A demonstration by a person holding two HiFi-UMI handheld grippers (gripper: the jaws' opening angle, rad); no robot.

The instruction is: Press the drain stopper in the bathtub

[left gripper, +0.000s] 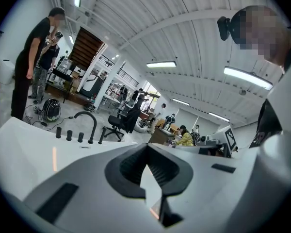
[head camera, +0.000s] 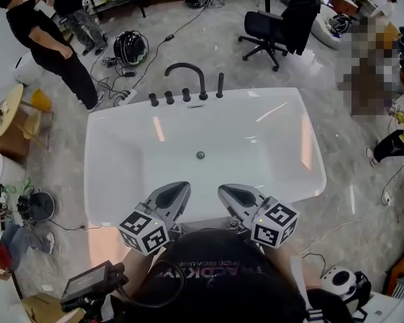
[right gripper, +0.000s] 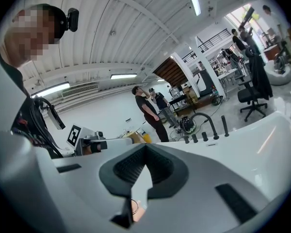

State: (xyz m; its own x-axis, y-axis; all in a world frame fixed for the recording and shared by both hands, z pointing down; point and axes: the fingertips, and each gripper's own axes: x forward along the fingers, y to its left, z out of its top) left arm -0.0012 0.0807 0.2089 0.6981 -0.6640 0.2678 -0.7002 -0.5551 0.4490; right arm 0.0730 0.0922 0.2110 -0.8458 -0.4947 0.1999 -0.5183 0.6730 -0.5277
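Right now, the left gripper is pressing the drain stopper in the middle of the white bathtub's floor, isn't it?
Not quite. The head view shows the left gripper held above the near end of the white bathtub, short of the drain stopper and not touching it. The stopper does sit in the middle of the tub's floor.
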